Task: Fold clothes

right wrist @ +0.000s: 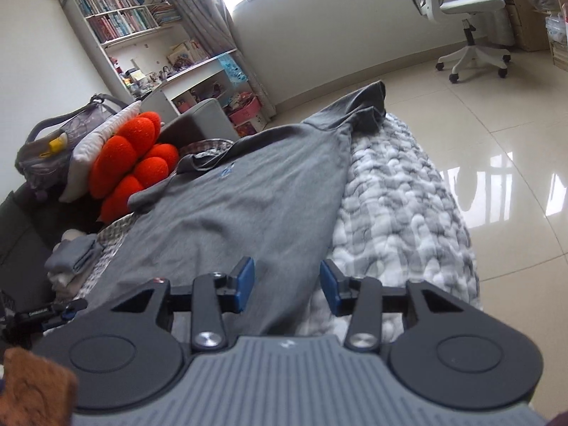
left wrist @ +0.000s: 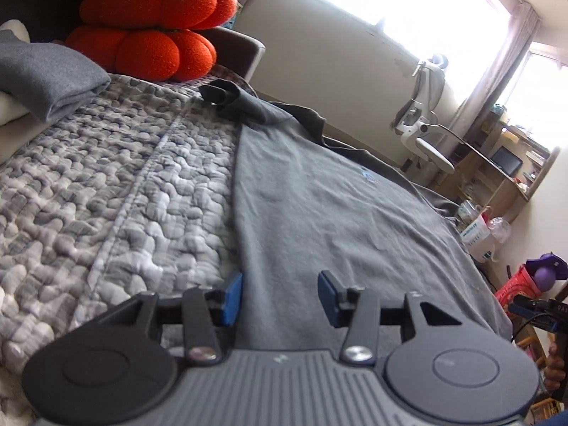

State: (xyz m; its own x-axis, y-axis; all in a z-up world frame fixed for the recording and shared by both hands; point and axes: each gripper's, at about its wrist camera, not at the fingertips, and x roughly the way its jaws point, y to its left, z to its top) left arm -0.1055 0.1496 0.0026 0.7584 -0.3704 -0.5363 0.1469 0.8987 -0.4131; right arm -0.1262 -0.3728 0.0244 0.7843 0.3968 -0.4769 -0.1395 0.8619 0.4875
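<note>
A grey T-shirt (left wrist: 330, 206) lies spread flat on a quilted grey-white bedspread (left wrist: 106, 184), its collar and sleeves at the far end. In the right wrist view the same T-shirt (right wrist: 241, 206) runs away from me, one sleeve (right wrist: 365, 106) hanging toward the bed's far corner. My left gripper (left wrist: 280, 296) hovers over the shirt's near left edge, jaws apart with nothing between the blue pads. My right gripper (right wrist: 287, 289) hovers over the shirt's near right edge, also open and holding nothing.
Orange cushions (left wrist: 149, 25) and a folded grey garment (left wrist: 46, 74) sit at the bed's far left. A small stack of folded clothes (right wrist: 71, 259) lies beside the shirt. A white office chair (right wrist: 468, 21) stands on the tiled floor (right wrist: 497, 142). A bookshelf (right wrist: 135, 17) lines the wall.
</note>
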